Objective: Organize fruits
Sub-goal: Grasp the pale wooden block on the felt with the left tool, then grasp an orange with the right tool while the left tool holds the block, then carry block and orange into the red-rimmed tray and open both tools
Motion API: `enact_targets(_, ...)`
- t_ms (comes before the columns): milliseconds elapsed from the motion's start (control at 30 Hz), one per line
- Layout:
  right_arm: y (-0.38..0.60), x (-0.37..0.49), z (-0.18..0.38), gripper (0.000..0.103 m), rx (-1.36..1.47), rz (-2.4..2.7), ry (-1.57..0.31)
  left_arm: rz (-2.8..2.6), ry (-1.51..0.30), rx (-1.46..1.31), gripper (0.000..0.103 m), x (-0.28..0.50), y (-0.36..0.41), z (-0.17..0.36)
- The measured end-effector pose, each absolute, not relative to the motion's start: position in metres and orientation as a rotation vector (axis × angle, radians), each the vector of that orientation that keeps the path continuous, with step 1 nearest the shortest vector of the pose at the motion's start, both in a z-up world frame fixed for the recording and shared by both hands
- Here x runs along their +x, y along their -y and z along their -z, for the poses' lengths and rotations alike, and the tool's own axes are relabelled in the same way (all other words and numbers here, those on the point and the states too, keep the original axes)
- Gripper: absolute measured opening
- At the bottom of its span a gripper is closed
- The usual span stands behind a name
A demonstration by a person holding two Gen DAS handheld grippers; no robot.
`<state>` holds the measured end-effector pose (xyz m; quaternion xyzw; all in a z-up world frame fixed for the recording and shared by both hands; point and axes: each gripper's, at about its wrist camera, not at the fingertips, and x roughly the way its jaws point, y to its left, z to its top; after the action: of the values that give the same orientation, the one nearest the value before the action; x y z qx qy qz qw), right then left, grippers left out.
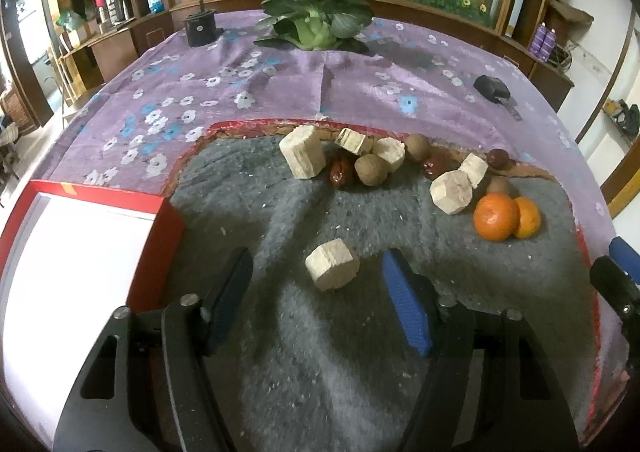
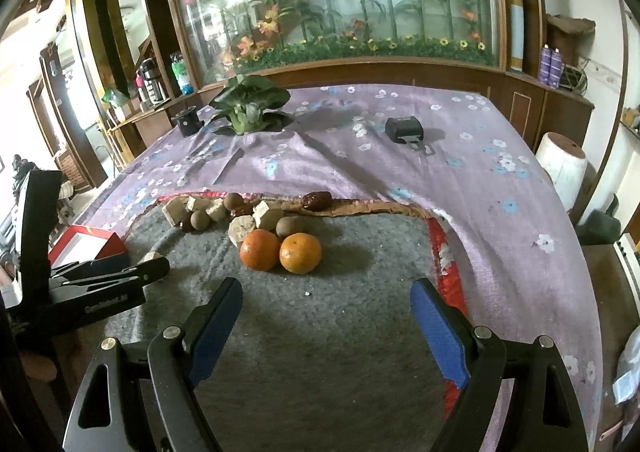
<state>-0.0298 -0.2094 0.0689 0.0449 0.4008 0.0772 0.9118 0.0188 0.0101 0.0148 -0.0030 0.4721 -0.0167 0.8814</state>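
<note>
The left tool point(image 1: 318, 284) stands apart over the grey mat point(image 1: 320, 352), nothing gripped; a pale chunk point(image 1: 332, 264) lies between and just ahead of its fingers, its flat cut face turned toward the camera. The red box point(image 1: 168, 219) is cut off at the left edge. The right tool point(image 2: 326, 316) is also apart and empty, near two oranges point(image 2: 280, 250). The brown fruits behind are half hidden by more chunks.

table point(image 2: 500, 187): purple floral cloth | grey mat point(image 1: 320, 332) | red box point(image 1: 160, 219) | greens point(image 1: 316, 19)
</note>
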Motion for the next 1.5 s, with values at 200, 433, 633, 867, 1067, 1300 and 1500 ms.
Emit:
enact_targets(200, 0.211, -0.026, -0.065, 0.085, 0.106, -0.182, -0.84, 0.073, -0.991, -0.032, 0.026, 0.02, -0.017, -0.011)
enact_targets(433, 0.205, -0.01, -0.062, 0.085, 0.114, -0.261, -0.865, 0.074, -0.919, 0.015, 0.026, 0.0, -0.014, -0.027)
enact_targets(633, 0.191, 0.02, -0.045, 0.062, -0.066, -0.29, -0.93, 0.094, -0.911, 0.007, 0.026, -0.007, -0.016, -0.037)
enact_targets(867, 0.187, 0.042, -0.029, 0.061, -0.129, -0.379, -0.979, 0.104, -0.912, 0.017, 0.026, -0.009, -0.011, -0.036)
enact_targets(1067, 0.185, 0.051, -0.023, 0.033, -0.09, -0.43, -0.991, 0.114, -0.92, 0.016, 0.026, -0.01, -0.007, -0.036)
enact_targets(1300, 0.187, 0.018, -0.041, 0.032, -0.056, -0.411, -0.951, 0.113, -0.91, 0.005, 0.026, -0.018, -0.008, -0.044)
enact_targets(1500, 0.178, -0.016, -0.062, 0.032, -0.014, -0.431, -0.906, 0.092, -0.881, 0.016, 0.026, -0.03, -0.014, -0.056)
